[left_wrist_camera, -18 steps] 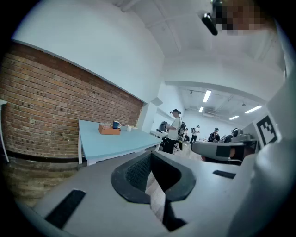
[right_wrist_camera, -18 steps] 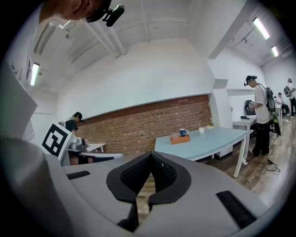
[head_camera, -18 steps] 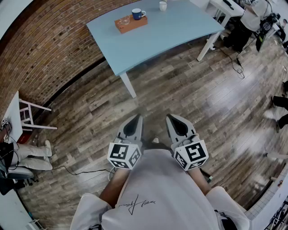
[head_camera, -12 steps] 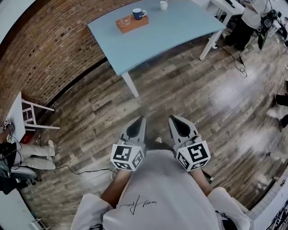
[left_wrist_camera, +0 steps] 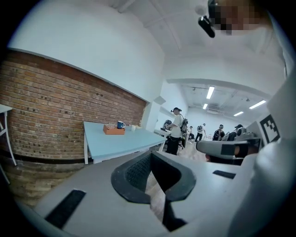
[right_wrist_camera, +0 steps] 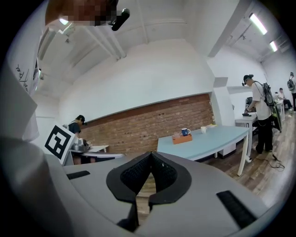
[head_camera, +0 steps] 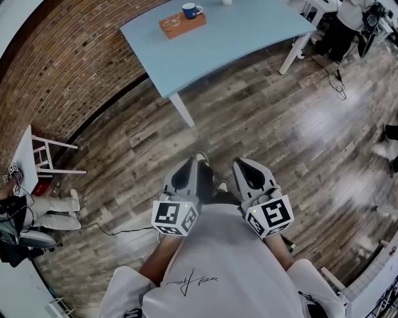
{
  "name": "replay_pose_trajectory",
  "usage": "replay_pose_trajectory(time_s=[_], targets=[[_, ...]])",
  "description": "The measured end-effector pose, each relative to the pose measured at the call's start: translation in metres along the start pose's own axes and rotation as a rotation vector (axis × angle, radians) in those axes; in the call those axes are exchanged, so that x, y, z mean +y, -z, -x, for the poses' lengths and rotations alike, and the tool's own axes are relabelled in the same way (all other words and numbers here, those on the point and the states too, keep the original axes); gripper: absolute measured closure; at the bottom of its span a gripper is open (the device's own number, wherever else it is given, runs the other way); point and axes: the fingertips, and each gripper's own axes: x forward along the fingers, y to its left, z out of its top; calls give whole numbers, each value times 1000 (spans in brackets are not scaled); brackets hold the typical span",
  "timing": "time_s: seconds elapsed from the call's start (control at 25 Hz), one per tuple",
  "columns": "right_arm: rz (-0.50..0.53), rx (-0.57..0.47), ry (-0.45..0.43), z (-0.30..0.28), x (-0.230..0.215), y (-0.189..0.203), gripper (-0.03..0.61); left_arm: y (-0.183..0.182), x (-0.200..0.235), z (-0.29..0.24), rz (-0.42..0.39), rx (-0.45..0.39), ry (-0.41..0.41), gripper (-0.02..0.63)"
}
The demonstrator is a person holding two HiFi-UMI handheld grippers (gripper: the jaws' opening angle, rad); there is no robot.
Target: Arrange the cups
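A blue cup [head_camera: 189, 10] stands on the far part of a light blue table [head_camera: 230, 43], next to an orange-brown tray [head_camera: 181, 24] that holds a small glass. A white cup [right_wrist_camera: 203, 130] stands farther along the table. The blue cup [right_wrist_camera: 185, 132] and the tray [left_wrist_camera: 114, 131] also show small in both gripper views. My left gripper [head_camera: 186, 173] and right gripper [head_camera: 244, 172] are held side by side close to my body, over the wooden floor, well short of the table. Both are shut with nothing between the jaws.
A brick wall [head_camera: 68, 68] runs behind the table. White table legs [head_camera: 182, 116] stand on the plank floor. A white stool [head_camera: 46, 158] and a seated person are at the left. Other people, white desks and cables are at the far right [head_camera: 339, 31].
The table and cups have slid up toward the top of the head view, and one shoe now shows ahead of the grippers. Both grippers stay shut and side by side.
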Motion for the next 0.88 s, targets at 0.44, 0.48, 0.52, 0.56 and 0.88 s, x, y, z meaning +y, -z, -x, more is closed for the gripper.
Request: replay_pose_trajectory(time_s=[0.44,0.48,0.52,0.56,0.88], targets=[[-18,15,-43,-21,-12,-9,558,-10,8,-27,24,-12,7,606],[-19,14,-34,-24,-16,-10,558,-9,9,-31,29,-8,10,606],[-22,16,-31,-27,-19,-10,558,-9,11,-34,33,-3,11,606],[-27,19,-31,-30,-22,-9,558,-8,13,-36,34,2,10,606],[-39,45,-23,-65,-41,-15,558,-8,39,-67,58,48,3,606]])
